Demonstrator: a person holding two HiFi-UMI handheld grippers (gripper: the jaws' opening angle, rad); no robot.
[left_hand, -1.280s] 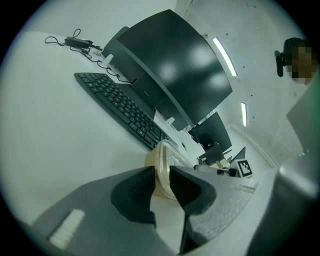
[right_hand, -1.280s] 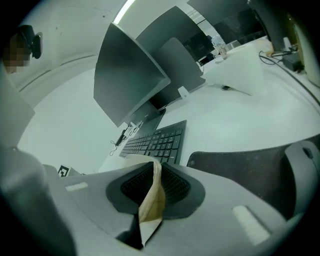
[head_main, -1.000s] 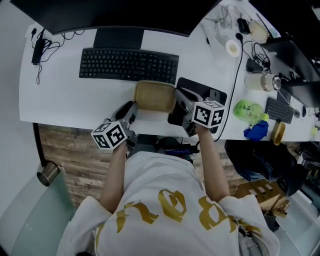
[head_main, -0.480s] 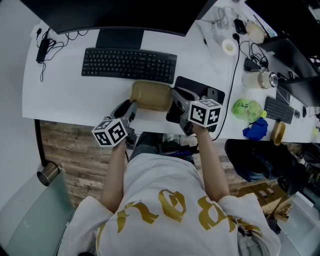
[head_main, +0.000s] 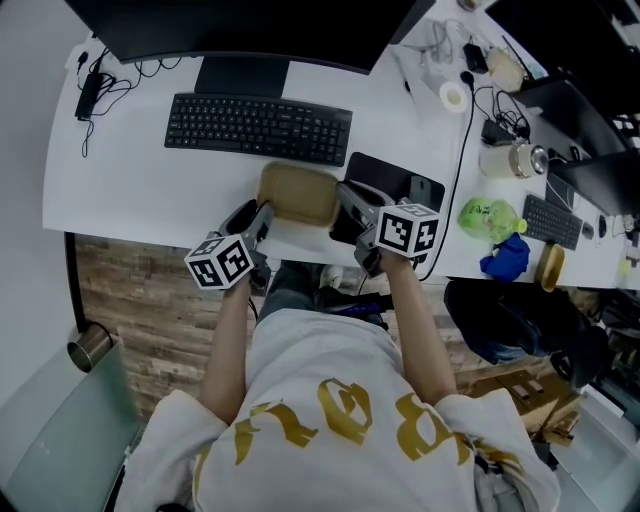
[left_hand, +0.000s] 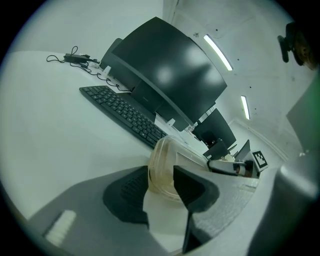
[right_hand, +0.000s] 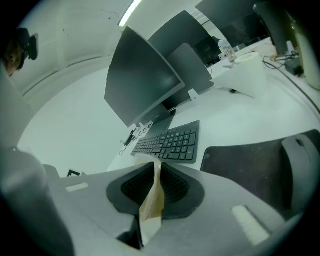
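Observation:
A shallow tan see-through plastic container (head_main: 297, 193) hangs just in front of the black keyboard (head_main: 258, 128), over the near edge of the white desk (head_main: 120, 190). My left gripper (head_main: 262, 212) is shut on its left rim, and in the left gripper view the container's rounded wall (left_hand: 167, 162) sits between the left gripper's (left_hand: 162, 187) dark pads. My right gripper (head_main: 345, 192) is shut on the opposite rim. There the thin tan edge (right_hand: 154, 197) is pinched inside the right gripper (right_hand: 155, 185).
A large dark monitor (head_main: 250, 25) stands behind the keyboard. A black mat (head_main: 405, 190) lies under the right gripper. Cables, a tape roll (head_main: 455, 96), a metal cup (head_main: 510, 160), a green bag (head_main: 487, 215) and a blue item (head_main: 505, 255) crowd the desk's right end.
Both grippers keep their hold. The container has shifted slightly left with them, and more of its wall now shows between the left jaws.

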